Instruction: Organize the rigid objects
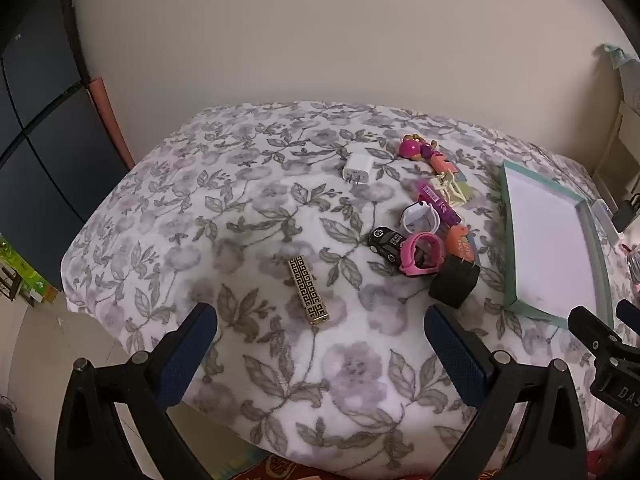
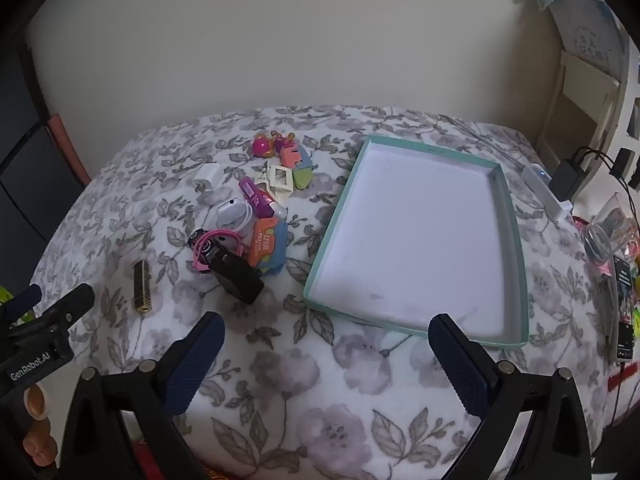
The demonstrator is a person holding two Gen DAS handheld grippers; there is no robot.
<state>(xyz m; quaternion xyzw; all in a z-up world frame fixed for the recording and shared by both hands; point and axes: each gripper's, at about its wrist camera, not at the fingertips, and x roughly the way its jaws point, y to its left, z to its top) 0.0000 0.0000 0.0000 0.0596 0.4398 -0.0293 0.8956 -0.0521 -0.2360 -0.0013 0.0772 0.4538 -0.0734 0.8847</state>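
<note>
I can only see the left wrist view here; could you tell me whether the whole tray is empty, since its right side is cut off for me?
Observer: Yes, the right wrist view shows the whole teal tray, and nothing lies in it.
Operator: Thank you. What sits beyond the tray's right edge?
Observer: A white power strip lies just past its far right corner, with a dark adapter plugged in beside it.
Operator: Is the right gripper ready?
Observer: The right gripper is open and holds nothing, above the cloth near the tray's near edge.
Operator: And the black box?
Observer: The black box lies left of the tray, apart from it.
</note>
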